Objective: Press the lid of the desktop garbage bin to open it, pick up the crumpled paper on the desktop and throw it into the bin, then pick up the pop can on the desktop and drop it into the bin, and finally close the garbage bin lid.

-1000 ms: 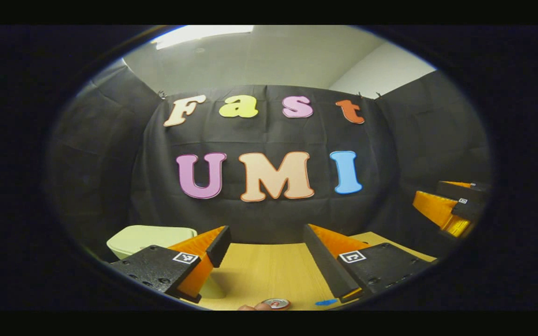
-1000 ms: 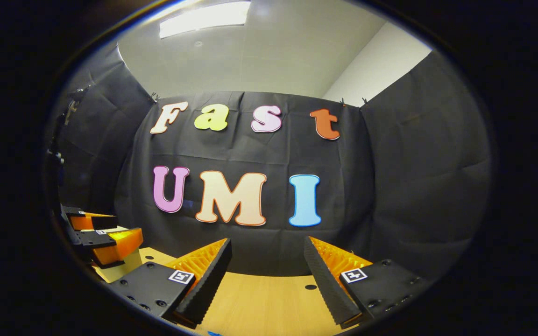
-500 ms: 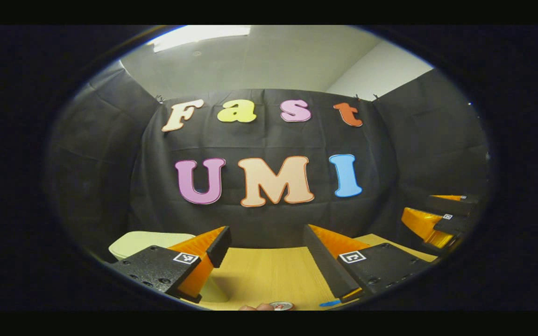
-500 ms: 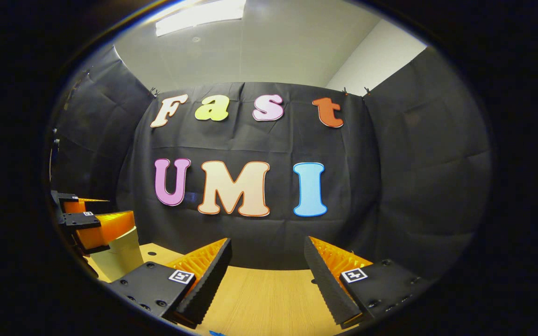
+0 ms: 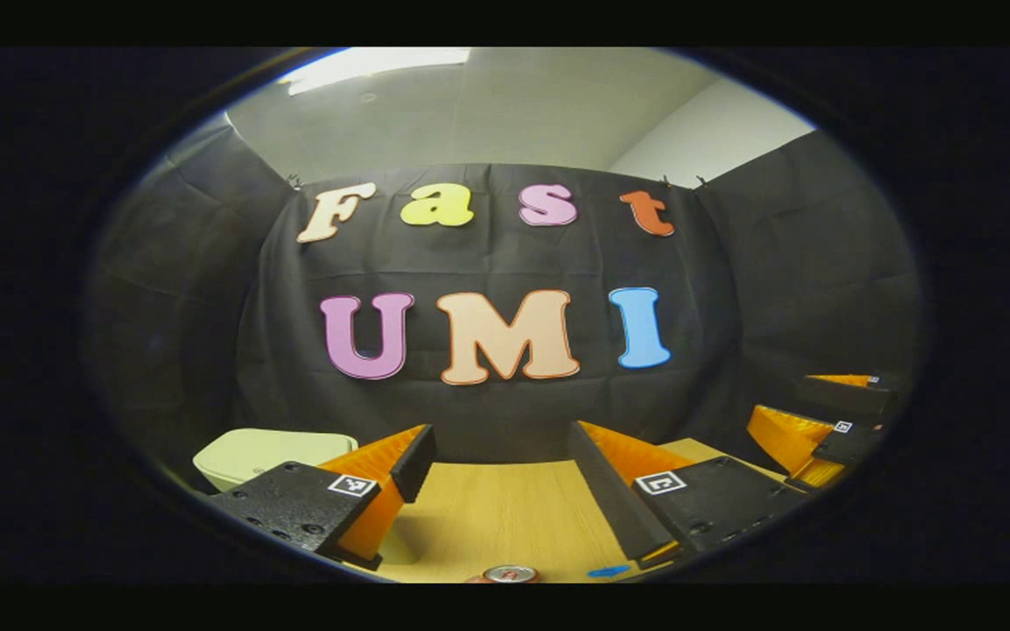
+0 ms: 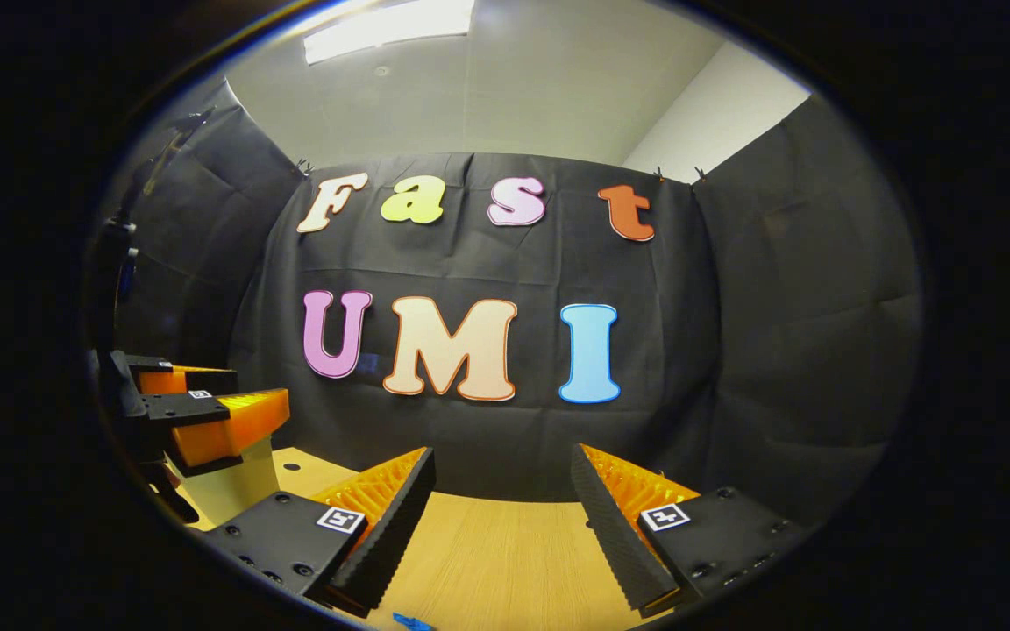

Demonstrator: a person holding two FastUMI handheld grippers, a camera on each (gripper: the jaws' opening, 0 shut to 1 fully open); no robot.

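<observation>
In the left gripper view we see our left gripper (image 5: 498,460) with its jaws spread wide and nothing between them. The pale cream plastic garbage bin (image 5: 270,450) stands on the light wooden desktop (image 5: 496,517) to the left of the jaws, behind the left finger, with its lid down. The silver top of the red pop can (image 5: 509,574) lies at the lower edge, below the gap of the jaws. We cannot read any writing on it. A small blue mark (image 5: 608,571) lies beside the can. Our right gripper (image 6: 502,491) also has its jaws spread and empty over the desktop. We cannot see the crumpled paper.
</observation>
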